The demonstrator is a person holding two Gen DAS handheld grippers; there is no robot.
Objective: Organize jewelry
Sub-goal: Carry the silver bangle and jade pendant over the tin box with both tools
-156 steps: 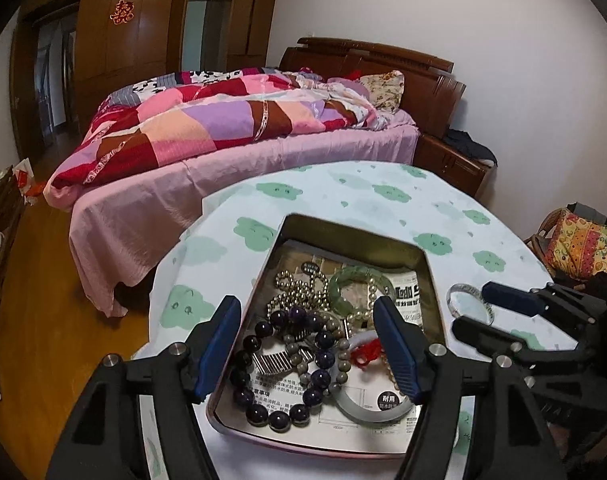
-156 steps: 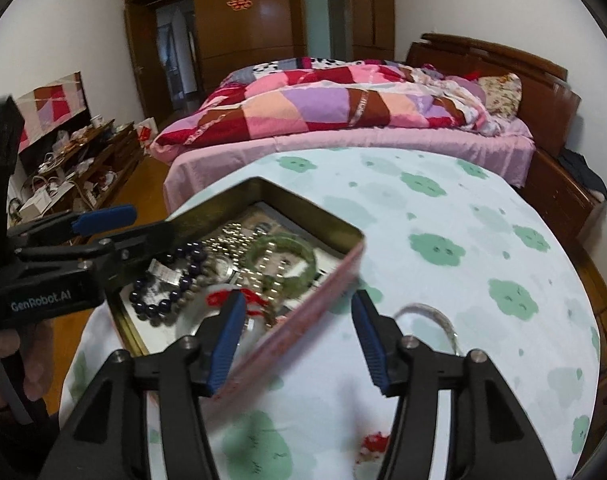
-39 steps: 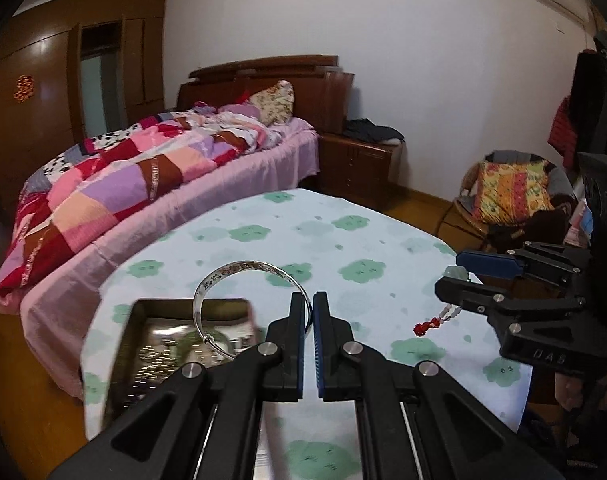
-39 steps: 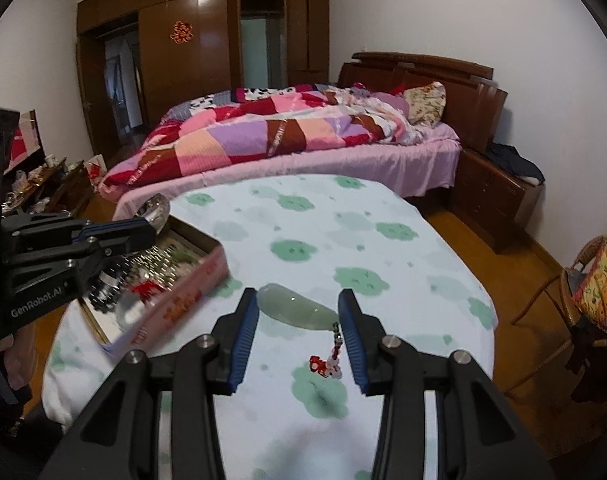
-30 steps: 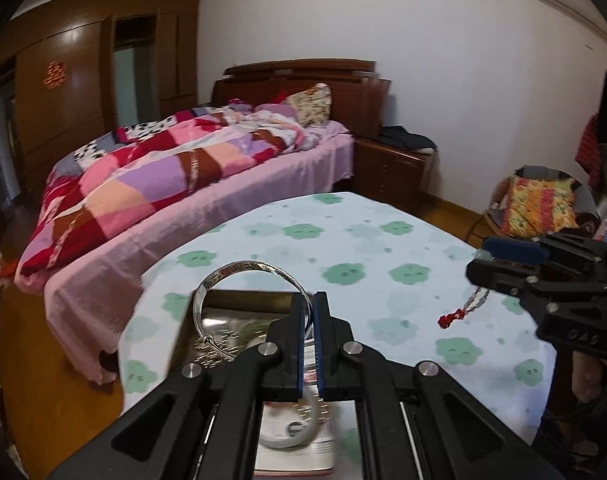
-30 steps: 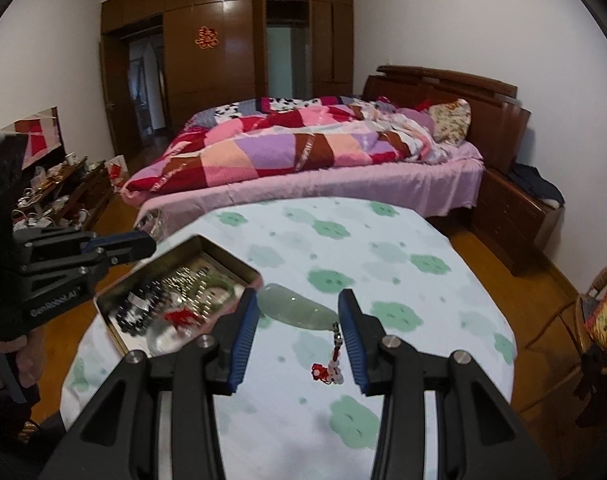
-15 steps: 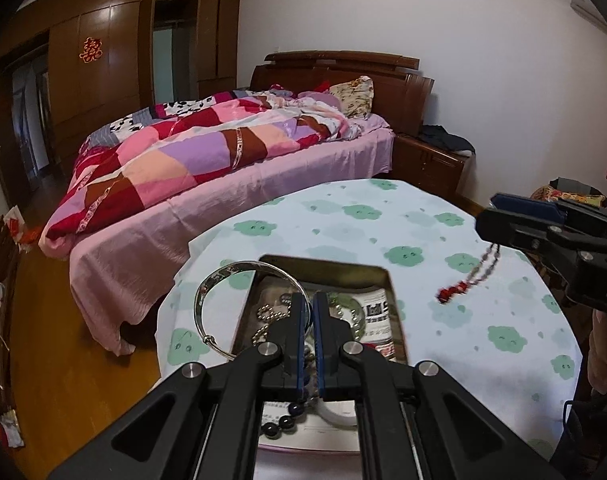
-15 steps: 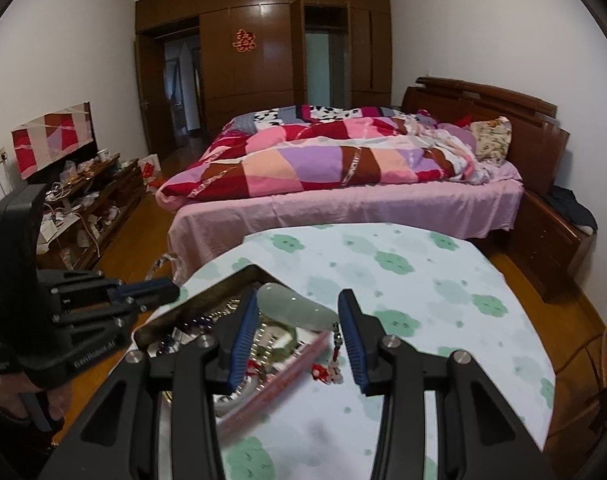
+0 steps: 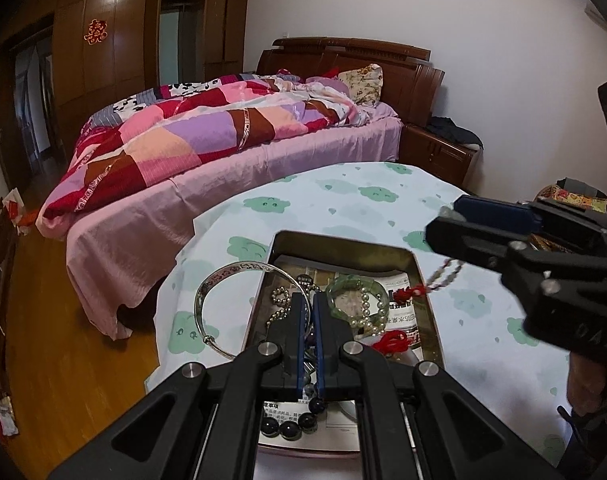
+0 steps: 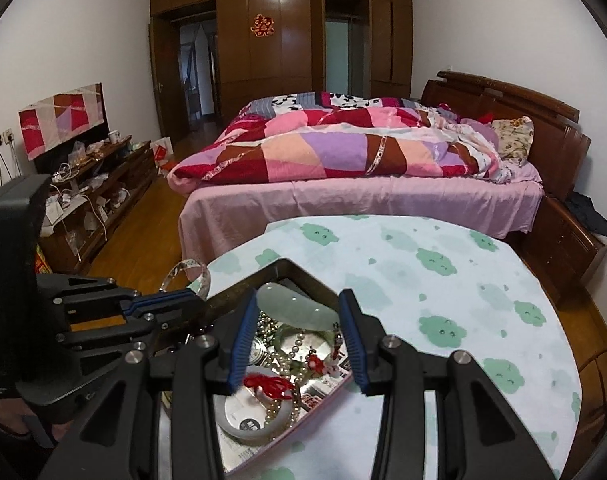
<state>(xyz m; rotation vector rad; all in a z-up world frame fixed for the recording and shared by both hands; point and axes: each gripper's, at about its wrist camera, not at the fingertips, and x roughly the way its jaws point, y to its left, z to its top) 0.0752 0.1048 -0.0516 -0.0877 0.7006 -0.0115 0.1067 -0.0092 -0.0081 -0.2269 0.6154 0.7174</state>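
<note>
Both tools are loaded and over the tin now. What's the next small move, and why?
Probably lower the right tool a little and open it over the tin. Its pads grip the pale jade pendant above the tin's contents, with the pendant's red charm dangling just over the pearls. The left tool, shut on the silver bangle, sits nearer the tin's left wall and can follow.

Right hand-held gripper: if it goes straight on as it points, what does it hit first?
Probably the jewelry heaped in the tin, likely the green bangle below the jade pendant that the right hand-held gripper carries. Depth is hard to judge.
</note>
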